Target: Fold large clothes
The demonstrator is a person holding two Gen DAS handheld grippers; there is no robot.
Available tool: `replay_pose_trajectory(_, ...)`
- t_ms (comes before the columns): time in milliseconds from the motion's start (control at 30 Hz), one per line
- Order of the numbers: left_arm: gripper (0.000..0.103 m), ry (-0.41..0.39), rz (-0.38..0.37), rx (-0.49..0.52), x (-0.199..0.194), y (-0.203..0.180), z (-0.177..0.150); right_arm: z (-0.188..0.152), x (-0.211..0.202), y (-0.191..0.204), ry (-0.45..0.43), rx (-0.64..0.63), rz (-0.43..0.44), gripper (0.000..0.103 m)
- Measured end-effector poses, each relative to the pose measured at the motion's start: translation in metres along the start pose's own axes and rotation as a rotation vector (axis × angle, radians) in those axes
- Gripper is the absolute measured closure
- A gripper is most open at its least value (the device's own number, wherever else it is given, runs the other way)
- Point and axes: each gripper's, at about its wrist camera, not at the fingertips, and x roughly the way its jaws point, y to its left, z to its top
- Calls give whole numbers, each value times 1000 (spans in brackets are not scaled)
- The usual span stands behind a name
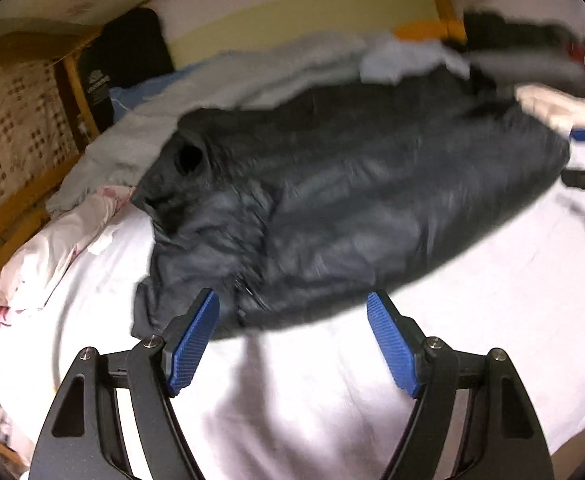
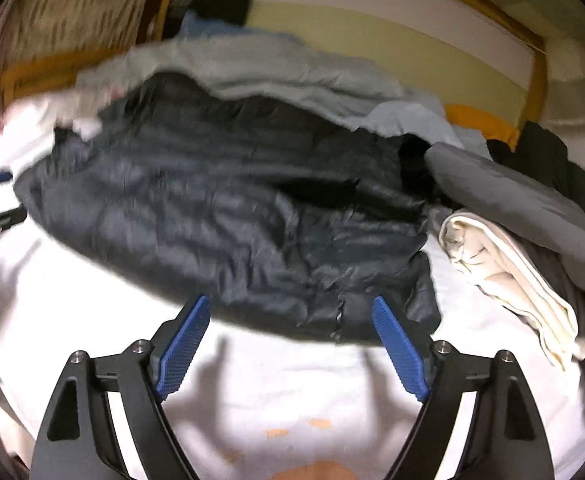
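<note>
A dark grey padded jacket (image 1: 332, 200) lies folded across the white bed sheet (image 1: 292, 400); its zip edge faces me. My left gripper (image 1: 292, 304) stands open just short of the jacket's near edge, its blue pads (image 1: 194, 340) wide apart and nothing between them. In the right wrist view the same jacket (image 2: 232, 220) fills the middle. My right gripper (image 2: 290, 306) is open too, its fingers straddling the near hem by the zip without pressing on it. The other gripper shows at the frame edge in each view.
A heap of clothes lies behind the jacket: pale grey cloth (image 1: 212, 88), a cream folded garment (image 2: 504, 272), a grey one (image 2: 512, 196) and pink-white bedding (image 1: 64, 240). A wooden bed frame (image 1: 24, 208) and a mattress on end (image 1: 292, 4) stand behind.
</note>
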Motion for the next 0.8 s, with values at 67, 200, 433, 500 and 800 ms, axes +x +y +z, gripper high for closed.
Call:
replay_pose_trajectory(67, 28, 5, 40, 24, 8, -4, -1, -6, 8, 7, 23, -56, -47, 18)
replay_pose_trajectory(200, 24, 22, 101, 48, 28, -5, 4, -5, 24, 11, 13, -93, -182, 18)
replay_pose_trajectory(433, 77, 55, 196, -144, 54, 27, 7, 5, 50, -5, 41, 0, -278, 60)
replay_pose_trajectory(500, 84, 50, 164, -136, 50, 31, 8, 3, 50, -10, 48, 1, -281, 76)
replay_pose_trajectory(800, 89, 56, 111, -188, -33, 64, 13, -10, -40, 4, -6, 10, -165, 88)
